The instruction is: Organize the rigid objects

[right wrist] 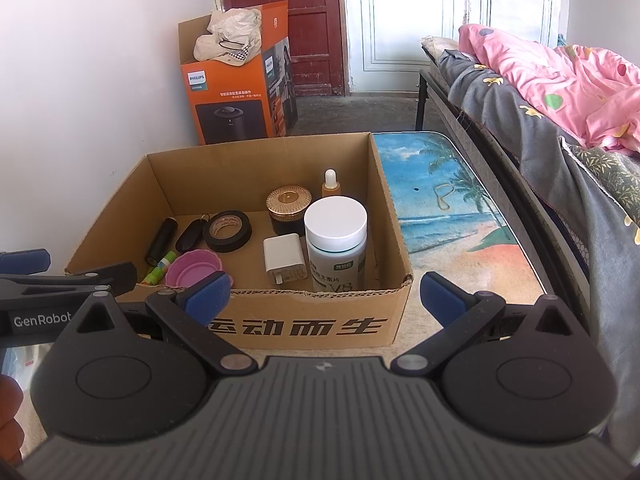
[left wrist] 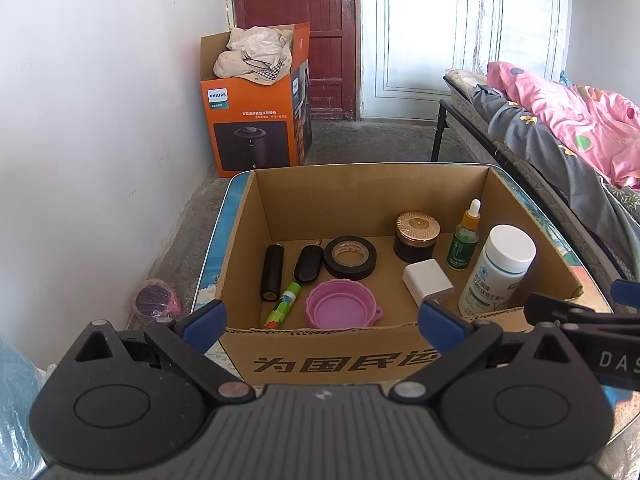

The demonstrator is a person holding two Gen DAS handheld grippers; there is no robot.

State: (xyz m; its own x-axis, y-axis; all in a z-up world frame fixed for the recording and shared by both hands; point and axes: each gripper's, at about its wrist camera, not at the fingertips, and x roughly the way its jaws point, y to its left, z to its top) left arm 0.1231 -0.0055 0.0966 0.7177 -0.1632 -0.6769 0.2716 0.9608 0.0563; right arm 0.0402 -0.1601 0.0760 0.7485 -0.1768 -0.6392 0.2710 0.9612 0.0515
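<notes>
- the left gripper point(left wrist: 322, 322) hangs in front of the near wall of an open cardboard box point(left wrist: 340, 356), its blue-padded jaws spread wide and holding nothing.
- the right gripper point(right wrist: 326, 294) sits at the box's near right corner, jaws likewise parted and empty — one pad is over the box's front edge, the other over the table.
- the box stands on a table point(right wrist: 452, 216) whose top is printed with a beach and palm scene; it takes up the table's left part, and a rubber band point(right wrist: 445, 194) lies on the bare part to the right.
- all the small rigid items are inside the box, on its floor.
- left side: a black cylinder point(left wrist: 273, 272) lying down, a black key fob point(left wrist: 308, 263) just beside it, and a green patterned stick point(left wrist: 281, 305) in front of them.
- middle: a roll of black tape point(left wrist: 350, 258) lying flat, with a pink collapsed silicone bowl point(left wrist: 342, 309) nearer the front wall.
- right side: a dark jar with a gold lid point(left wrist: 417, 236) at the back, a green dropper bottle point(left wrist: 465, 240) upright beside it, a white charger plug point(left wrist: 427, 282), and a white-capped supplement bottle point(left wrist: 498, 272) upright — close to the right wall.
- beyond the table, an orange philips carton point(left wrist: 250, 120) stuffed with pale fabric stands on the floor by a red door point(left wrist: 296, 20).
- a bed with a pink quilt point(right wrist: 560, 80) runs along the right side.
- the edge of a hand point(right wrist: 10, 420) shows at the lower left of the right wrist view.
</notes>
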